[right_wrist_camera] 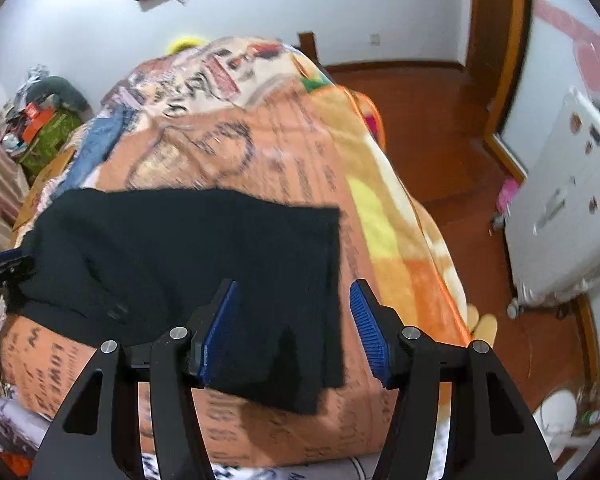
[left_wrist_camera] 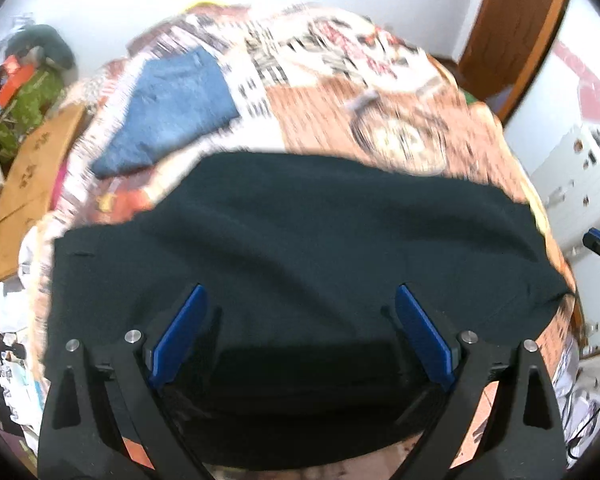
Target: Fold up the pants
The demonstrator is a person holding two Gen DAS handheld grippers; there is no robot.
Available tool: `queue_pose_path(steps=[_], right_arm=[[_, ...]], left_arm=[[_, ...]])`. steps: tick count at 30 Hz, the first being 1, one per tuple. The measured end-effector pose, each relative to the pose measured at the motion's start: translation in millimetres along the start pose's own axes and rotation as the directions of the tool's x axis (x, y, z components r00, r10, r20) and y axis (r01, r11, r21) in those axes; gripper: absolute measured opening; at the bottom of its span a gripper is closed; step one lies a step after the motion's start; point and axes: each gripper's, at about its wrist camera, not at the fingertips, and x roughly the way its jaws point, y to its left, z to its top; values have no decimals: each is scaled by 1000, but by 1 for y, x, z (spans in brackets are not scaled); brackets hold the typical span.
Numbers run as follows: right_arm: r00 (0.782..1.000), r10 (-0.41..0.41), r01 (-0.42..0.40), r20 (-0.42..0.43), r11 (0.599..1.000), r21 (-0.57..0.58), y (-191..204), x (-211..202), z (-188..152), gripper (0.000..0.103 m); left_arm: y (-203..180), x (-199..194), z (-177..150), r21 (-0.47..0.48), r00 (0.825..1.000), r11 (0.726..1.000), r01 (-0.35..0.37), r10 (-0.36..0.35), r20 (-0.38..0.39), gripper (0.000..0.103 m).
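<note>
Legible writing: on the printed blanket (right_wrist_camera: 300,152) covering the bed, the letters "LOWE" read near the left lower edge in the right wrist view; other printed lines there are too blurred to read. No brand mark shows on the garments.

Count of garments: two. One pair of black pants (left_wrist_camera: 292,240) lies across the near end of the bed on the blanket, spread sideways in the left wrist view. In the right wrist view its leg ends (right_wrist_camera: 300,340) reach the blanket's near edge. One folded blue denim garment (left_wrist_camera: 172,108) lies farther back to the left, apart from the black pants.

Left gripper (left_wrist_camera: 300,300): jaws spread wide over the black fabric, nothing between the blue pads (left_wrist_camera: 180,332). Whether the pads touch the cloth cannot be told.

Right gripper (right_wrist_camera: 292,292): jaws spread, over the leg end of the pants, pinching nothing.

Other items: one cardboard box (left_wrist_camera: 32,168) beside the bed at left; one white cabinet (right_wrist_camera: 560,208) on the wooden floor (right_wrist_camera: 420,120) at right.
</note>
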Motion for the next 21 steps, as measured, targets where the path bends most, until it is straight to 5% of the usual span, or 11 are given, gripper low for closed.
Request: queue_pose_path(steps=[9, 21], right_arm=[[985, 108, -80, 133, 977, -200, 79, -8, 63, 68], [954, 292, -240, 71, 883, -403, 202, 42, 105, 68]], left_arm=[[93, -54, 21, -159, 985, 985, -64, 88, 148, 96], [215, -43, 1, -348, 969, 920, -181, 227, 98, 96]])
